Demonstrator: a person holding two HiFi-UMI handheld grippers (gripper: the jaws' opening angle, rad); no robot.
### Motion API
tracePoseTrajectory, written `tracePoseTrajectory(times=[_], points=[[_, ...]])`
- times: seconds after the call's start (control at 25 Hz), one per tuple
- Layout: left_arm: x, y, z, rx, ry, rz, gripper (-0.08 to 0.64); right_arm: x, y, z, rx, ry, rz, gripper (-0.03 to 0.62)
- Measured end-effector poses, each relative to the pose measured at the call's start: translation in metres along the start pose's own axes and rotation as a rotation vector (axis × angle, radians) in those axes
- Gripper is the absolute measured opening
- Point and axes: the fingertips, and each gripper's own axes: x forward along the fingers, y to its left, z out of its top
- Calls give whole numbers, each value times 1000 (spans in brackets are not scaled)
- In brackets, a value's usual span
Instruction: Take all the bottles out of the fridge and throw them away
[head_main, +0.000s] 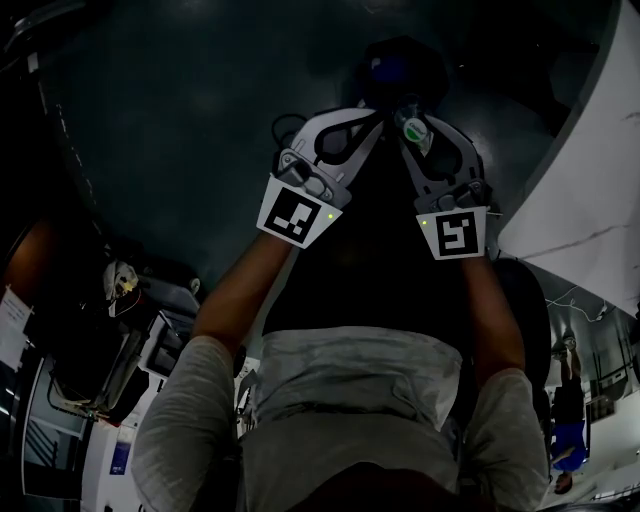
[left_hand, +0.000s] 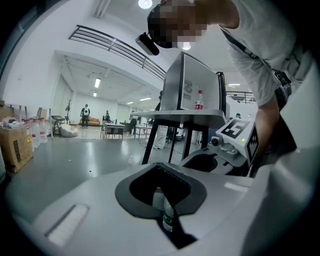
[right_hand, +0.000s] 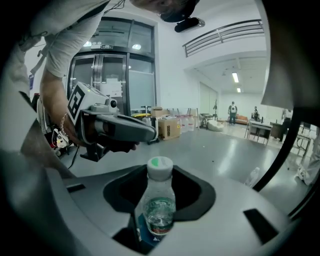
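My right gripper (head_main: 412, 122) is shut on a clear water bottle (right_hand: 157, 205) with a white and green cap (head_main: 413, 128), which stands upright between the jaws. Beside it, my left gripper (head_main: 360, 118) holds a second small clear bottle (left_hand: 167, 217) low in the narrow slot of its jaws; most of that bottle is hidden. Both grippers are held out side by side over a dark round bin (head_main: 400, 62) on the dark floor. In the left gripper view a grey fridge (left_hand: 192, 82) stands on a table with a red-labelled bottle (left_hand: 199, 100) in it.
A white tabletop edge (head_main: 590, 200) lies at the right of the head view. Another clear bottle (right_hand: 253, 176) lies on the grey floor near a black table leg. Cardboard boxes (left_hand: 15, 145) stand at the hall's left wall. People stand far off in the hall.
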Motion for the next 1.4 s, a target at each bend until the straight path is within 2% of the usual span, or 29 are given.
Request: tracePoseTrajectory(times=[0.24, 0.52, 1.08, 1.24, 1.4], points=[[18, 9, -26, 3, 4, -18, 8, 18, -12, -26, -2, 14, 42, 154], [30, 21, -48, -7, 13, -28, 9, 38, -22, -43, 5, 30, 38, 154], [42, 34, -65, -12, 34, -7, 8, 60, -39, -71, -21, 40, 40, 155], [40, 33, -60, -18, 34, -8, 9, 59, -37, -64, -26, 16, 15, 155], [32, 28, -48, -27, 40, -5, 9, 49, -30, -42, 13, -10, 9, 155]])
